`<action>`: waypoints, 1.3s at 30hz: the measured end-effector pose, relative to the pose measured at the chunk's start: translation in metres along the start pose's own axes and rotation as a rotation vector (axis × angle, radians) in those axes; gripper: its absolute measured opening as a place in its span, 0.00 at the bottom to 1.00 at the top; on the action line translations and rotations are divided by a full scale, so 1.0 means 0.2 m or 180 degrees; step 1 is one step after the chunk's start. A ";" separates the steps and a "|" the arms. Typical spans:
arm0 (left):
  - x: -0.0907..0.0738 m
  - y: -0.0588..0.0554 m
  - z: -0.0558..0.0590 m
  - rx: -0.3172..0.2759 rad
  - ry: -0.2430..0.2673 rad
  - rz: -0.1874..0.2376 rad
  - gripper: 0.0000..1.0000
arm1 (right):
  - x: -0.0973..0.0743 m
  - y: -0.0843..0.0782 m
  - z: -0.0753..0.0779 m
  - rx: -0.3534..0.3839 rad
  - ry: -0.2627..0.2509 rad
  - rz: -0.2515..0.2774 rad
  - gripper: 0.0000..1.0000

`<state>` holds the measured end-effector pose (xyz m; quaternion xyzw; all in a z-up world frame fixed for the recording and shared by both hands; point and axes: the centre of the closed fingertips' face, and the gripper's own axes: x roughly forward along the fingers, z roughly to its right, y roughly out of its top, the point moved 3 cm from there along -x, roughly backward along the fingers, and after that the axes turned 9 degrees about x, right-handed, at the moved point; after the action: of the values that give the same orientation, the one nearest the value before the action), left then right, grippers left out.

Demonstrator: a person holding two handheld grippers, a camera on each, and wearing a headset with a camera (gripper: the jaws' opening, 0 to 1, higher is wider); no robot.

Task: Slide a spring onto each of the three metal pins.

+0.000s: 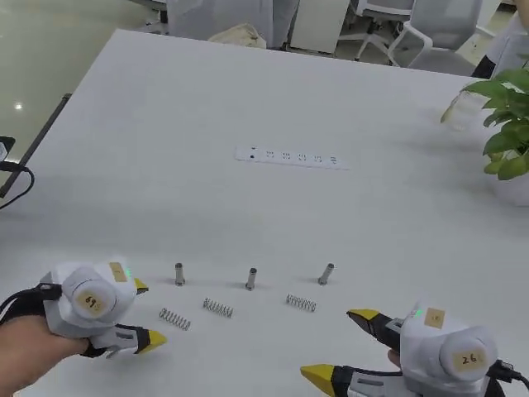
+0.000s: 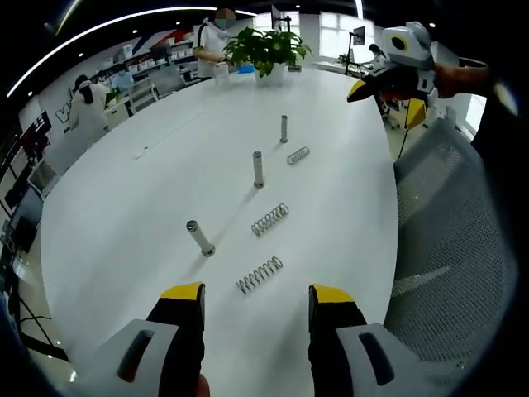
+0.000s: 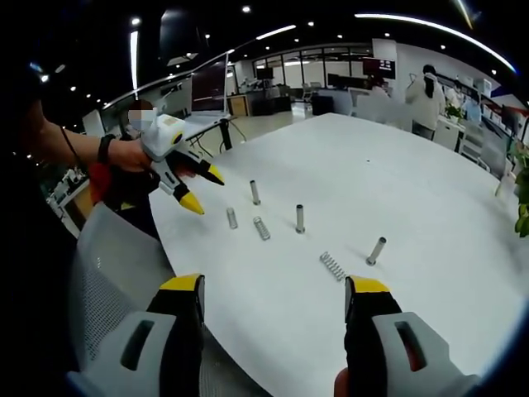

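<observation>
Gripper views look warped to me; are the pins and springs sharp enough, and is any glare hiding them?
Head view: soft even light, pins and springs sharp, only faint shadows. Left gripper view: fisheye curves the table edge, nearest spring crisp. Right gripper view: dim room, bright table, no glare over the parts.

The leafy green potted plant [image 1: 506, 124] is cut by the right edge; the white, yellow-tipped right claw [image 1: 329, 344] runs off the bottom.
</observation>
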<state>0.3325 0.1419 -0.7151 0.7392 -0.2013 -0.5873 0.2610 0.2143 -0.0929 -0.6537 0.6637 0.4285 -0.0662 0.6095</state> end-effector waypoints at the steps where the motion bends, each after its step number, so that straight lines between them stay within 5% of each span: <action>1: 0.01 0.00 0.00 0.0032 -0.0022 -0.0012 0.45 | 0.00 -0.01 0.00 0.0004 -0.0005 -0.0005 0.68; 29: 0.17 -0.06 -0.02 0.0415 -0.0392 -0.0242 0.39 | 0.02 -0.05 -0.05 -0.0045 0.0079 -0.0087 0.68; 39: 0.23 -0.05 0.01 0.0577 -0.0577 -0.0278 0.27 | 0.01 -0.05 -0.04 -0.0009 0.0057 -0.0064 0.68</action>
<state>0.3404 0.1211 -0.7564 0.7118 -0.2439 -0.6418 0.1482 0.2060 -0.0858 -0.6605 0.6591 0.4406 -0.0657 0.6059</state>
